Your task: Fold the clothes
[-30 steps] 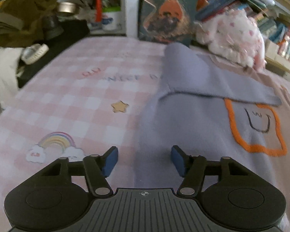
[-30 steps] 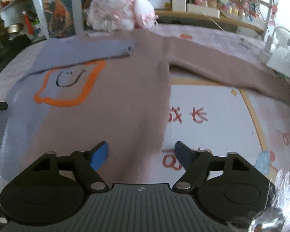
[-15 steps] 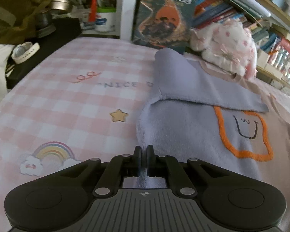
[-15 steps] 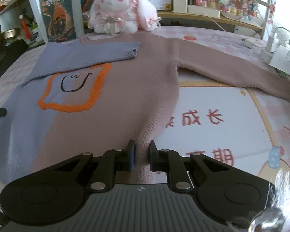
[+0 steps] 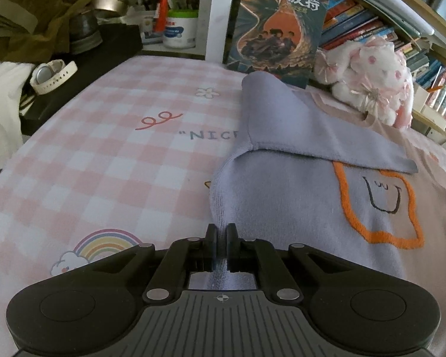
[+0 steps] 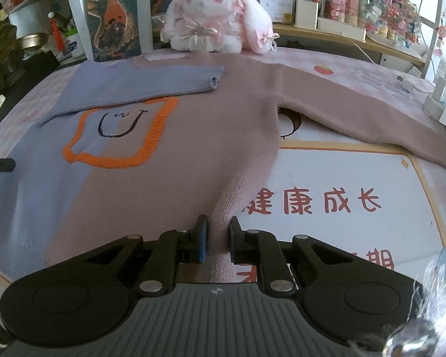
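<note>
A two-tone sweater (image 6: 193, 136), lavender on one side and dusty pink on the other, lies flat on the patterned table cover with an orange outline and a smiley on its chest. Its lavender sleeve (image 5: 312, 131) is folded across the body; the pink sleeve (image 6: 365, 113) stretches out to the right. My left gripper (image 5: 221, 248) is shut on the lavender hem corner of the sweater (image 5: 276, 202), which rises as a ridge between the pads. My right gripper (image 6: 217, 239) is shut on the pink hem corner, also pinched up into a ridge.
A pink plush rabbit (image 6: 220, 20) and a standing book (image 5: 279, 26) sit at the far edge by the sweater's collar. Bookshelves run behind. A white watch (image 5: 52, 76) lies on a dark stand at the left. White chargers (image 6: 437, 95) sit at the far right.
Both grippers went from open over the sweater's hem to shut on its two bottom corners. The pinched cloth now lifts into ridges at each gripper.
</note>
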A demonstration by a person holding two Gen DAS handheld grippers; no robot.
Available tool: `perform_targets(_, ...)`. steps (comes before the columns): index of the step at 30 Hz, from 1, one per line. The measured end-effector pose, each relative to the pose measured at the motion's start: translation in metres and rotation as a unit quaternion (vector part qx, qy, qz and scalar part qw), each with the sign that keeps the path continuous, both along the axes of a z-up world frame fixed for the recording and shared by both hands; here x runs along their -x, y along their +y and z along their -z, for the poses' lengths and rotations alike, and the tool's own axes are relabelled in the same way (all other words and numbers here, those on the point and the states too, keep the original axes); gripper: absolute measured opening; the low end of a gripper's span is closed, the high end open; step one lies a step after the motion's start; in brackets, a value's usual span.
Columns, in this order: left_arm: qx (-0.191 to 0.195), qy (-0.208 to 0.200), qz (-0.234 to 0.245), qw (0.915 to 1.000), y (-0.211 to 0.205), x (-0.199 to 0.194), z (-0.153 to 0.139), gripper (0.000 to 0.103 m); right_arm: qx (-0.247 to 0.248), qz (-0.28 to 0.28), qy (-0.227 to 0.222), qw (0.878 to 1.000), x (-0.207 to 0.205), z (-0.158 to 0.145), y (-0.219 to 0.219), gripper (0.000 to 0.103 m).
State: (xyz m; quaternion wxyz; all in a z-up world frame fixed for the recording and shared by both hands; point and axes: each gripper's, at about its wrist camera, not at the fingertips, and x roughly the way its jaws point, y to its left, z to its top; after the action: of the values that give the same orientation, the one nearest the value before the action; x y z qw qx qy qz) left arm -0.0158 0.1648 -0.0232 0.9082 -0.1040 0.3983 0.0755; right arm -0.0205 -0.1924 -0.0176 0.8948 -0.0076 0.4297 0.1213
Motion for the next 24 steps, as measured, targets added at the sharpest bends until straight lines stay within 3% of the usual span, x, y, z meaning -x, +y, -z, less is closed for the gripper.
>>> perform_targets(5, -0.011, -0.012, 0.000, 0.9999, 0.000, 0.005, -0.007, 0.012, 0.005, 0.012, 0.001, 1.000, 0.002, -0.001, 0.002, 0.015)
perform_targets(9, -0.023, -0.042, 0.013, 0.9988, -0.006, 0.016, -0.023, 0.013, 0.009, 0.032, -0.004, 0.999, 0.006, -0.005, 0.001, 0.036)
perform_targets(12, -0.029, -0.057, 0.025, 0.9976, -0.014, 0.023, -0.033, 0.024, 0.004, 0.044, -0.017, 0.999, 0.011, -0.011, 0.000, 0.051)
perform_targets(14, -0.035, -0.062, 0.035, 0.9968, -0.022, 0.025, -0.035, 0.039, 0.002, 0.052, -0.027, 0.998, 0.015, -0.015, 0.000, 0.061)
perform_targets(16, -0.038, -0.065, 0.048, 0.9960, -0.029, 0.028, -0.036, 0.044, 0.004, 0.053, -0.034, 0.998, 0.018, -0.018, 0.004, 0.071)
perform_targets(22, -0.036, -0.063, 0.094, 0.9929, -0.051, 0.038, -0.033, 0.068, 0.015, 0.051, -0.046, 0.998, 0.029, -0.023, 0.019, 0.079)
perform_targets(24, -0.033, -0.063, 0.108, 0.9915, -0.056, 0.043, -0.033, 0.069, 0.018, 0.053, -0.047, 0.997, 0.033, -0.024, 0.023, 0.080)
